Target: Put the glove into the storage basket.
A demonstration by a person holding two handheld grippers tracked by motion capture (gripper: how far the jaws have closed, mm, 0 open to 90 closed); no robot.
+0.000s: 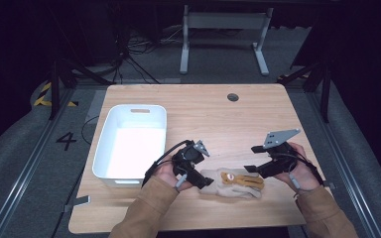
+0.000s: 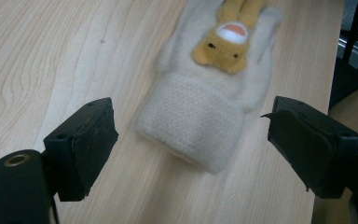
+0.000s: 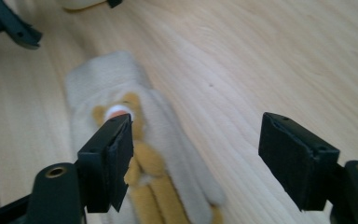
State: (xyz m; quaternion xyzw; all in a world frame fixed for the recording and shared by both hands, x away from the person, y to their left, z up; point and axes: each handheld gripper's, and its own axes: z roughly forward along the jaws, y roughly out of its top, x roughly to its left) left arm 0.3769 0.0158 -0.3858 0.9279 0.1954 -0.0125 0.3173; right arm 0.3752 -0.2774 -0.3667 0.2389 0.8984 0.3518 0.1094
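both tools stand spread with nothing pinched. left tool sits at the cuff end of the cream glove, which lies flat on the wooden bench near its front edge, between the two hands. in the left gripper view the black jaws stand wide on either side of the glove's ribbed cuff, clear of the wool, and the glove stretches away from them with a small yellow bear figure sewn on its back, an orange-and-white patch above the bear's face. right tool hangs at the glove's finger end, a little above and beyond it, with the grey three-cornered plate on top pointing away from the glove. in the right gripper view its jaws are spread wide; one pad overlaps the bear's head in the picture, the other stands over bare bench beside the glove, and whether either pad touches the wool cannot be told, though no pinch shows. the bear's yellow limbs run down the glove's back toward that camera. a white plastic tub with a handle slot rests on the bench, left of the glove and farther back, just beyond the left hand. the right hand grips its tool to the right of the glove, with tan sleeves reaching in from the bench's near edge.
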